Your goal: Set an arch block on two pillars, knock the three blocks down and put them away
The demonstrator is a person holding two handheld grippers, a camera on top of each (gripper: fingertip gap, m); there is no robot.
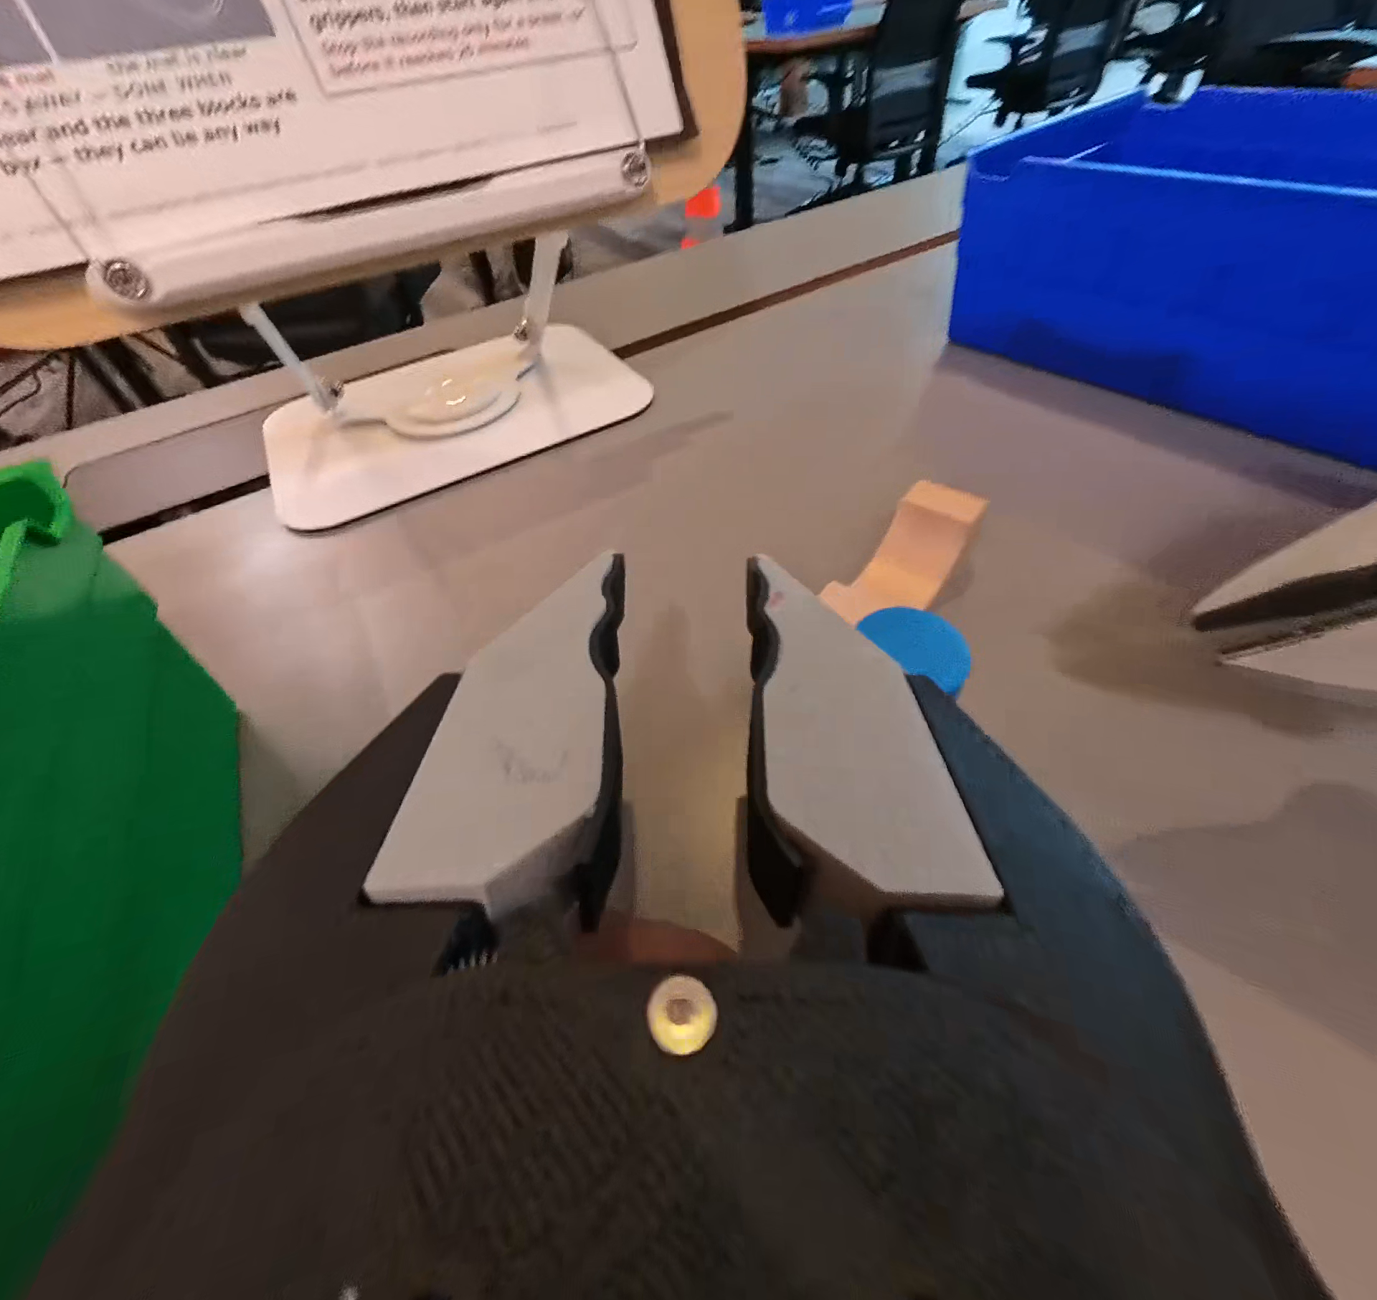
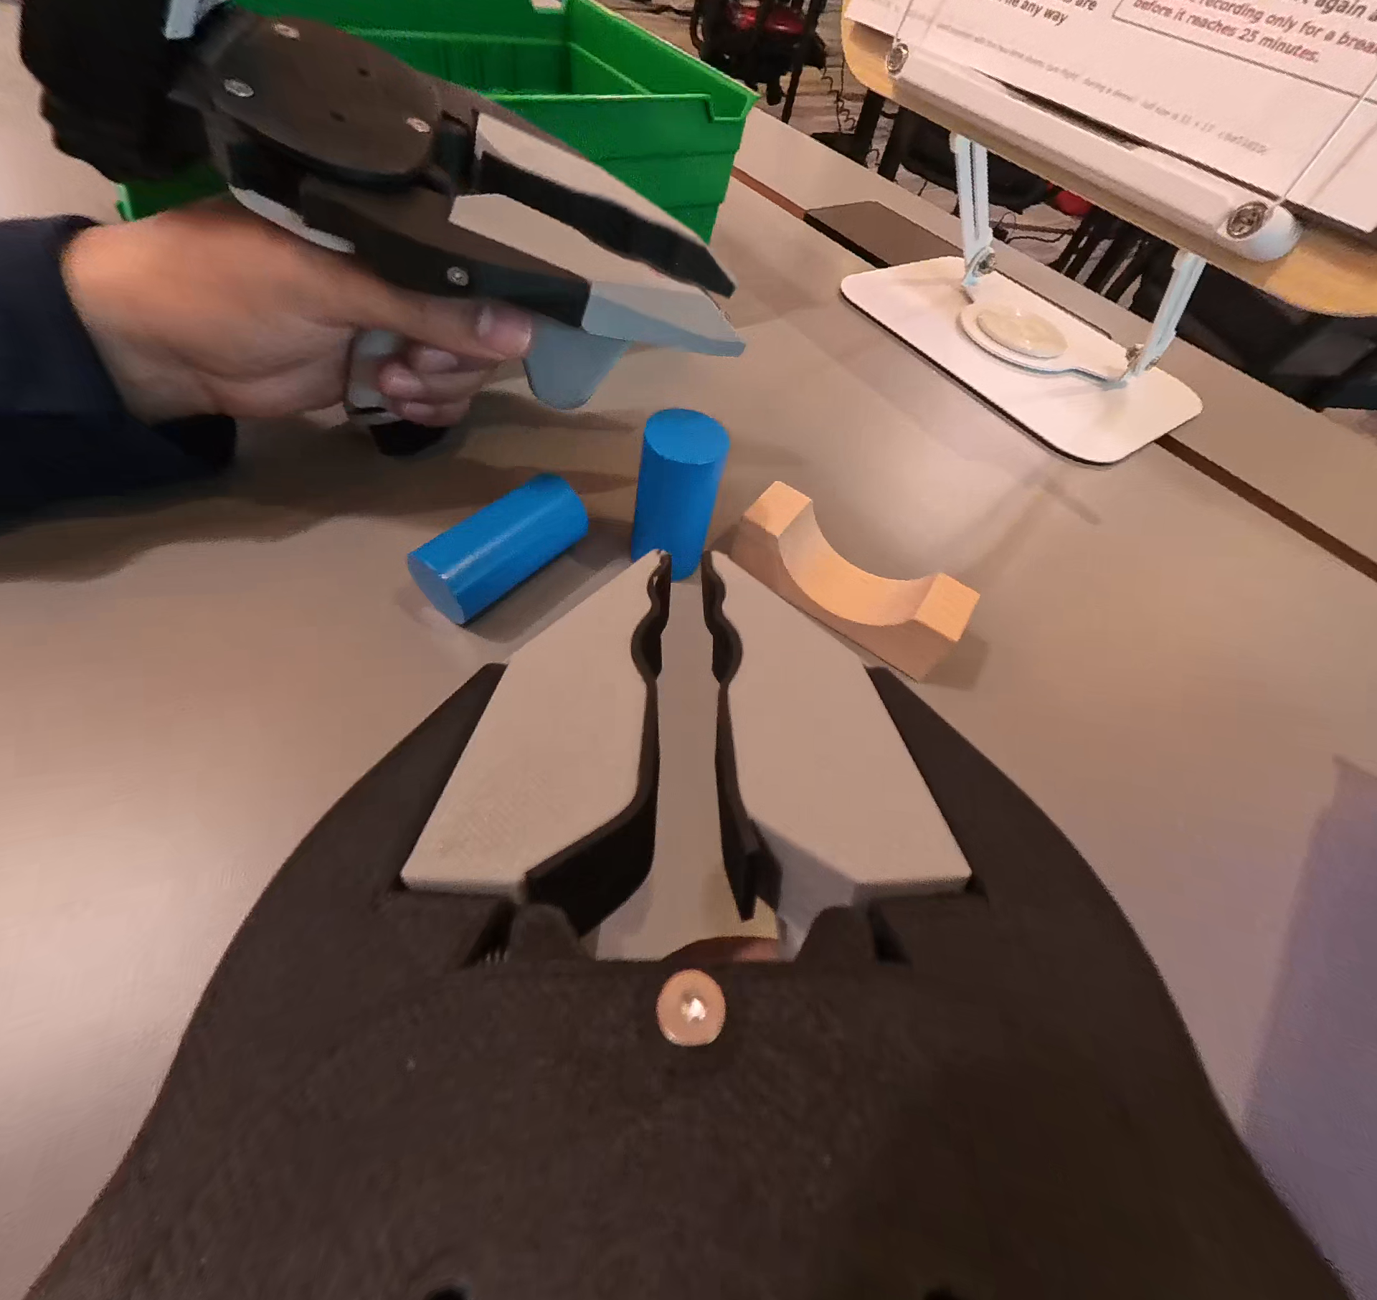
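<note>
Smooth grey desk [image 2: 223,705] fills an office of black chairs, a white-footed stand [image 2: 1043,340] holding a printed sheet at its far side. Two glossy blue cylinders sit mid-desk: one pillar [image 2: 678,489] stands upright, the other [image 2: 495,547] lies on its side just beside it. A pale wooden arch block [image 2: 857,586] rests on its flat back, curve upward, just right of the standing one. The right gripper [image 2: 685,564] hangs near that pillar, its ridged black-lined fingers a narrow slit apart, grasping nothing. The left gripper [image 1: 685,571], in a hand [image 2: 261,318], hovers above the blocks, fingers parted and bare. A ribbed green plastic bin [image 2: 596,80] and a blue one [image 1: 1162,258] flank the scene.
</note>
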